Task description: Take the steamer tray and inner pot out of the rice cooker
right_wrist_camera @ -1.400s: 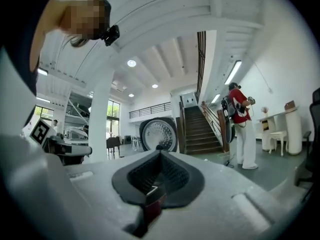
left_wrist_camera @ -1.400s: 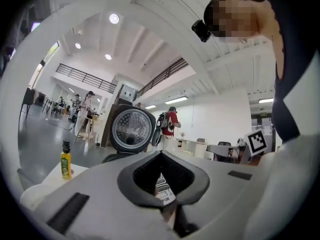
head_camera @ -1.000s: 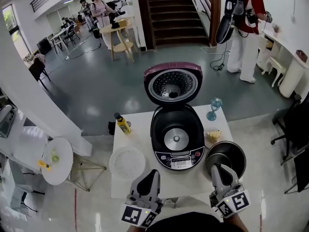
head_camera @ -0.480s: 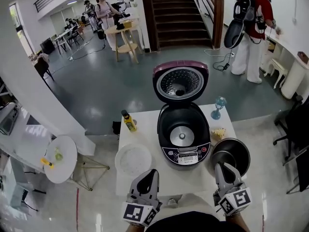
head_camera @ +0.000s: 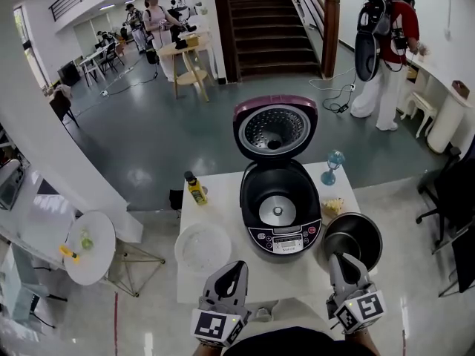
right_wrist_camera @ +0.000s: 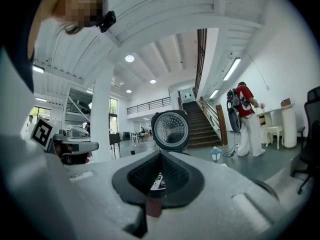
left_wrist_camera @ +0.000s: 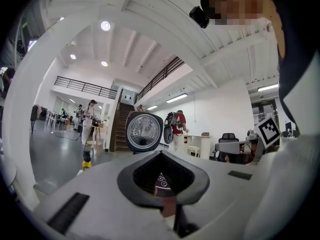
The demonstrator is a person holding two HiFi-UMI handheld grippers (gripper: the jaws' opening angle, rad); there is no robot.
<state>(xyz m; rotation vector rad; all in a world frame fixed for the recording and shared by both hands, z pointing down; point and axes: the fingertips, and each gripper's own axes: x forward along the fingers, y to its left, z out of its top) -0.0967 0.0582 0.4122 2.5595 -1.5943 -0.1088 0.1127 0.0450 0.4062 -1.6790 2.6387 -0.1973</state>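
Observation:
The rice cooker [head_camera: 280,212] stands open on the white table [head_camera: 230,273], its maroon lid [head_camera: 274,128] tipped back; the cavity shows only the heating plate. The white steamer tray [head_camera: 202,246] lies on the table left of the cooker. The dark inner pot [head_camera: 352,237] sits to the cooker's right. My left gripper [head_camera: 236,268] hovers at the table's near edge, below the tray, shut and empty. My right gripper [head_camera: 338,260] is just in front of the pot, shut and empty. Both gripper views look along closed jaws at the raised lid [left_wrist_camera: 144,131] [right_wrist_camera: 170,129].
A yellow bottle [head_camera: 195,189] stands at the table's back left, a blue glass [head_camera: 331,166] at its back right, a small pale object [head_camera: 331,207] beside the cooker. A round side table [head_camera: 89,247] stands left. People [head_camera: 386,58] work farther off.
The view shifted slightly; both grippers drew back a little toward the table's near edge and stay shut. Tray, pot and cooker have not moved.

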